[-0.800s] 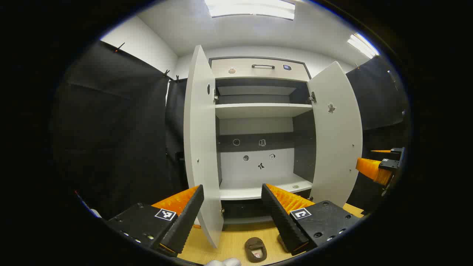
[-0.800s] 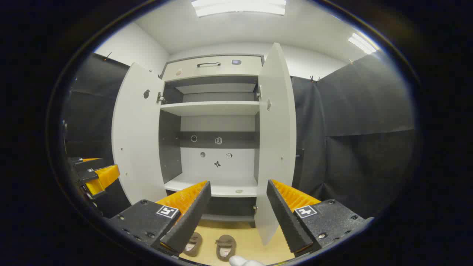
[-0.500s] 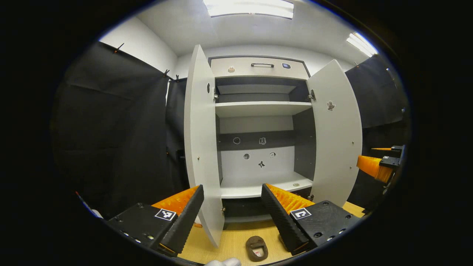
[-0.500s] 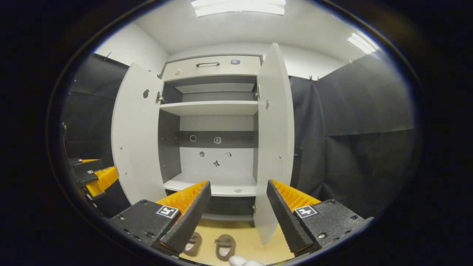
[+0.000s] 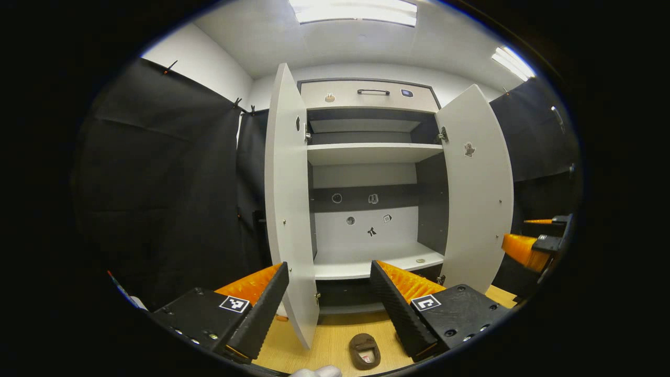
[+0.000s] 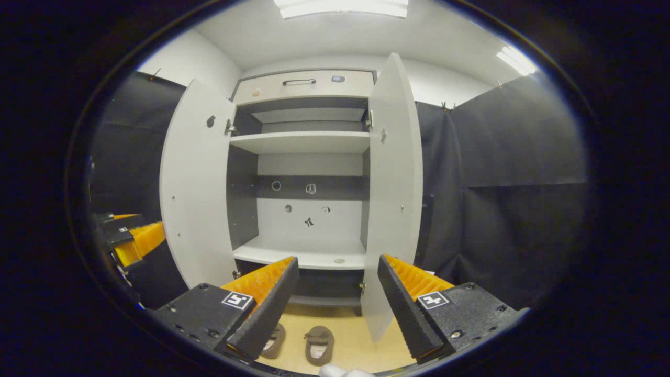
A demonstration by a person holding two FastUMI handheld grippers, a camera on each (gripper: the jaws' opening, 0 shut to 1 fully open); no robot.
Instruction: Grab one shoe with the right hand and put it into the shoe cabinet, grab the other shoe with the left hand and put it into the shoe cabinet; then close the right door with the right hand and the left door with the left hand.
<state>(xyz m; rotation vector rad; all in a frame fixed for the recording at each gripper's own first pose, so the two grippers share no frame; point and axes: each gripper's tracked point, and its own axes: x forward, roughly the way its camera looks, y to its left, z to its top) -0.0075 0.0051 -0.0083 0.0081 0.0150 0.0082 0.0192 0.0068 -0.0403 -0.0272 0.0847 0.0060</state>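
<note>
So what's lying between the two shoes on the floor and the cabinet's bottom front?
In the right gripper view, only bare wooden floor separates the shoes from the cabinet.

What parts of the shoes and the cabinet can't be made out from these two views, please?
- Left shoe, right gripper view: partly hidden behind the right hand-held gripper.
- Second shoe, left gripper view: hidden behind the left hand-held gripper, beside the visible shoe.
- Stickers on the cabinet back panel: too small.
</note>
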